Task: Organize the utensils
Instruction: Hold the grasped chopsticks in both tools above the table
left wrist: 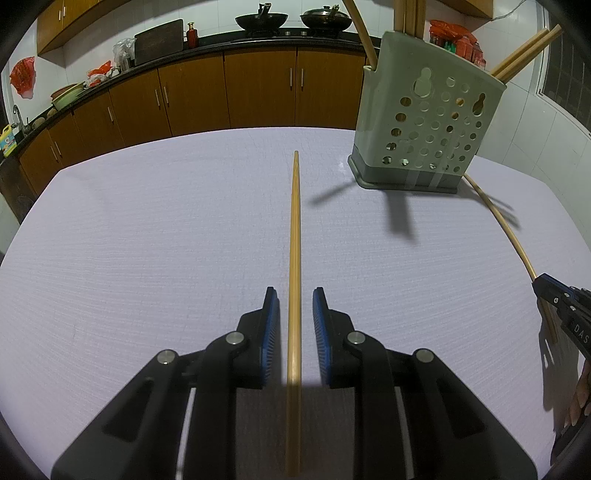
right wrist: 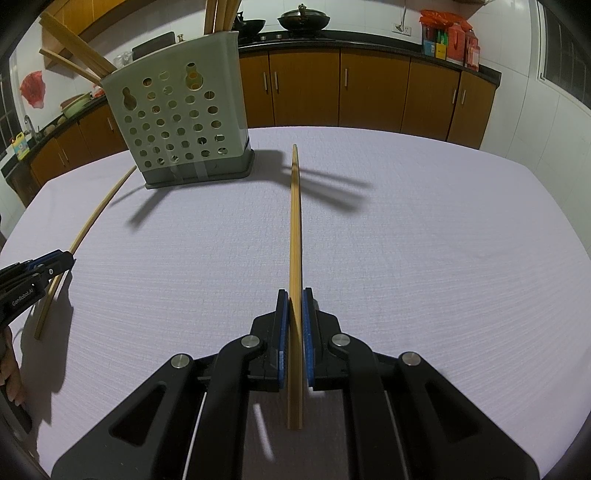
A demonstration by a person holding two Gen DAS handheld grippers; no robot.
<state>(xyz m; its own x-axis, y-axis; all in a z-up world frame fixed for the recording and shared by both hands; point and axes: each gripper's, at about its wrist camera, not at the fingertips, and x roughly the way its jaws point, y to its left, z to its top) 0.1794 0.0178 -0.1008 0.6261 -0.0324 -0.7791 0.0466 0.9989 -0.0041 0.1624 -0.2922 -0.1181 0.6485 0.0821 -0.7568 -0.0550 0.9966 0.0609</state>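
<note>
A grey-green perforated utensil holder stands at the back of the table with several chopsticks sticking out of it. In the left wrist view, my left gripper is open around a wooden chopstick, with a gap on each side of it. In the right wrist view, my right gripper is shut on another chopstick that points toward the holder's right side. Each gripper also shows at the edge of the other view: the right gripper and the left gripper.
A pale cloth covers the table. Behind it run brown kitchen cabinets under a dark counter with woks. A person's hand shows at the frame edges.
</note>
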